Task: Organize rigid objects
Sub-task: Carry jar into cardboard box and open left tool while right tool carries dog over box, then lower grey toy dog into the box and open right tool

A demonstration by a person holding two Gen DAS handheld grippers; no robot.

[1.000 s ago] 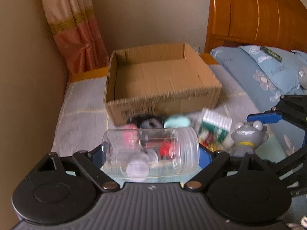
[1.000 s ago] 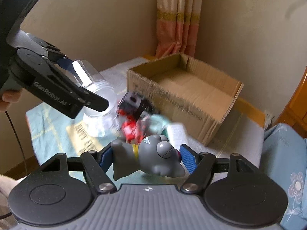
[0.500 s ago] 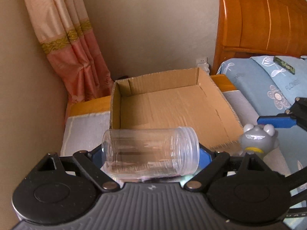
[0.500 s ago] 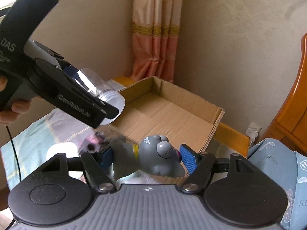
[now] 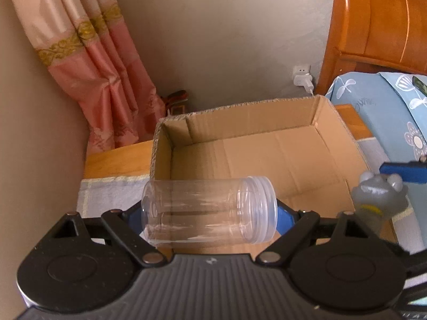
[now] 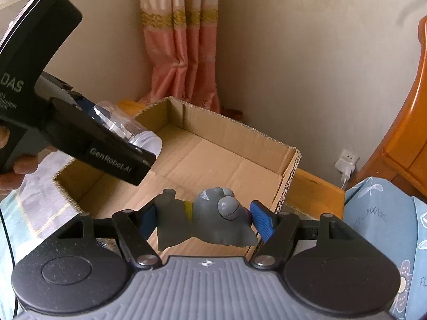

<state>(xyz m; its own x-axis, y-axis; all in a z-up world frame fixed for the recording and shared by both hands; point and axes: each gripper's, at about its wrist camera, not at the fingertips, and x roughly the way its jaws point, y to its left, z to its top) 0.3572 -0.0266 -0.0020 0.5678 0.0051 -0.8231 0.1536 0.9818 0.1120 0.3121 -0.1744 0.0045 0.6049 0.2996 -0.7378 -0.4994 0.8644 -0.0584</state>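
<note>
Over the near edge of the cardboard box (image 5: 267, 146), both claws now hang; a second ago they were back over a toy pile, which has dropped from view. The left claw (image 5: 210, 210) grips a clear lidless jar (image 5: 208, 208) sideways; the right claw (image 6: 204, 220) clamps a grey toy figure (image 6: 205, 218) lying crosswise. "GenRobot.AI" reads along the left claw's finger (image 6: 112, 157) in the right view. A pink curtain (image 5: 88, 66), wall socket (image 5: 301, 76) and blue floral pillow (image 5: 395, 117) surround the box.
</note>
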